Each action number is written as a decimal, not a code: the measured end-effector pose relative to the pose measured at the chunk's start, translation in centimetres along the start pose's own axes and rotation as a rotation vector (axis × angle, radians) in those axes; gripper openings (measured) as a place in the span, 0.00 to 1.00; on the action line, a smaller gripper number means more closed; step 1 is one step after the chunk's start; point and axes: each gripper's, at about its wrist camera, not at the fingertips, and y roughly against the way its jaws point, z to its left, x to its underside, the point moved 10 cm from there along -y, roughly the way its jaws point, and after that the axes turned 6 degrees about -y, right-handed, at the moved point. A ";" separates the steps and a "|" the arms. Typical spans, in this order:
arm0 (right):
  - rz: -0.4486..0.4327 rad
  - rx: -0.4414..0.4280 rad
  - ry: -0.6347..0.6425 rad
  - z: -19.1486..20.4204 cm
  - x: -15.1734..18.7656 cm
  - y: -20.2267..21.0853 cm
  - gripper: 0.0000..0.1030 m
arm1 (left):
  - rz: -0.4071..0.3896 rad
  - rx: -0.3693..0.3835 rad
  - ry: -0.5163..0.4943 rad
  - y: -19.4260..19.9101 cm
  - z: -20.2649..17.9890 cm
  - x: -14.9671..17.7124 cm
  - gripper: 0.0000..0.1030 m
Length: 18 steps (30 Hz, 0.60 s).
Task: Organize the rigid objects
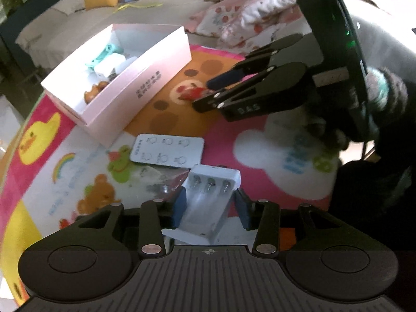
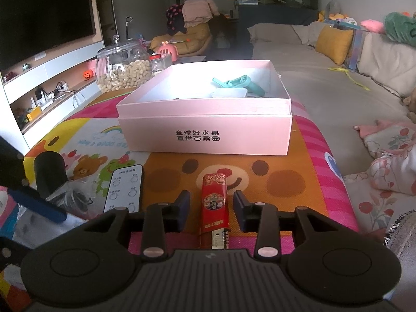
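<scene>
A pink box (image 1: 124, 96) (image 2: 208, 135) stands on the cartoon play mat (image 1: 273, 171) and holds a teal tool (image 2: 239, 83) and small white items. My left gripper (image 1: 210, 208) is open, its fingers on either side of a white battery holder (image 1: 208, 202) that lies on the mat. My right gripper (image 2: 212, 209) is open around a red lighter (image 2: 214, 205), which lies lengthwise between the fingers; it also shows in the left wrist view (image 1: 208, 92). A white remote (image 1: 167, 150) (image 2: 124, 189) lies flat between the box and the battery holder.
A crumpled clear plastic bag (image 1: 161, 184) lies next to the battery holder. A glass jar of round snacks (image 2: 123, 70) stands behind the box. A sofa with a yellow cushion (image 2: 334, 40) is at the back right. A strawberry-print blanket (image 2: 390, 163) borders the mat on the right.
</scene>
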 end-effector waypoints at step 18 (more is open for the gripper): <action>0.002 -0.005 0.003 0.2 0.1 -0.1 0.39 | 0.008 0.081 0.143 -2.6 3.1 0.6 0.59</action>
